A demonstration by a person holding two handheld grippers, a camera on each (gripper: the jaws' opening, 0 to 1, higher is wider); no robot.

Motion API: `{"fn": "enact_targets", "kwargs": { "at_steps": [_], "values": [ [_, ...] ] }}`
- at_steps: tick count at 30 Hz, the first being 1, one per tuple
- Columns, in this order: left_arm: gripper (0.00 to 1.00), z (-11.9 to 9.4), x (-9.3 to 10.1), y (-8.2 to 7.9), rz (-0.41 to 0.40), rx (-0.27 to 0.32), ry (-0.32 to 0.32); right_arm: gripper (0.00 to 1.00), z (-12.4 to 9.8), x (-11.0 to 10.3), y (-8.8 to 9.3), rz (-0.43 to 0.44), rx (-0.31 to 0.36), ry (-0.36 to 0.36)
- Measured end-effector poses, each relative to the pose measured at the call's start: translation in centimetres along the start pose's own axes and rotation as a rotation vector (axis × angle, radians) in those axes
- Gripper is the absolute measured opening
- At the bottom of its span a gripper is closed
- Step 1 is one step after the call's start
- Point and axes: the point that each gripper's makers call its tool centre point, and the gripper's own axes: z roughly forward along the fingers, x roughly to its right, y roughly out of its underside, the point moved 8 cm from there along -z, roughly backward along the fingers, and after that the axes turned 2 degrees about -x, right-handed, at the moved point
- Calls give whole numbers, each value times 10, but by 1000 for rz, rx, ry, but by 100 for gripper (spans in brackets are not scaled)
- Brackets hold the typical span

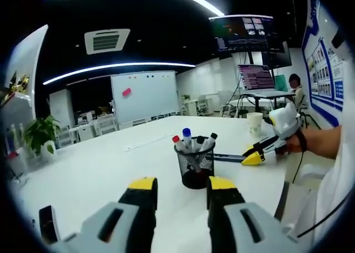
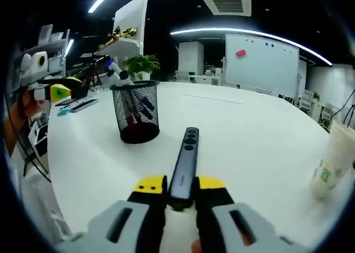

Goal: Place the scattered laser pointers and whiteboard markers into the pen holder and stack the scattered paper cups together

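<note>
A black mesh pen holder (image 1: 197, 165) stands on the white table (image 1: 100, 170) with red-, blue- and black-capped markers (image 1: 187, 135) upright in it. My left gripper (image 1: 182, 185) is open just short of it, nothing between its jaws. My right gripper (image 1: 254, 156) comes in from the right, level with the holder. In the right gripper view my right gripper (image 2: 181, 185) is shut on a slim grey laser pointer (image 2: 186, 153) aimed past the holder (image 2: 135, 111). A paper cup (image 2: 333, 161) stands at the right, also seen as the paper cup (image 1: 254, 122) behind the holder.
My left gripper (image 2: 60, 92) shows at the far left, held by a hand (image 2: 15, 117). Pens or markers (image 2: 77, 104) lie near that table edge. A thin strip (image 1: 147, 143) lies mid-table. A small dark device (image 1: 47, 222) sits near my left jaw. A whiteboard (image 2: 260, 59) and plant (image 2: 138, 64) stand behind.
</note>
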Motion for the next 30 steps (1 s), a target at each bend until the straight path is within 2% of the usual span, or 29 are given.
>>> {"fn": "enact_targets", "kwargs": {
  "at_steps": [10, 20, 26, 30],
  "values": [
    [36, 0, 0, -1, 3, -1, 0, 18, 1, 4, -1, -43, 13, 37],
    [36, 1, 1, -2, 2, 3, 5, 18, -9, 2, -17, -95, 108, 36],
    [36, 0, 1, -1, 0, 3, 3, 18, -12, 2, -23, -79, 138, 37],
    [36, 0, 0, -1, -3, 3, 0, 18, -11, 1, -21, -65, 133, 34]
  ]
}}
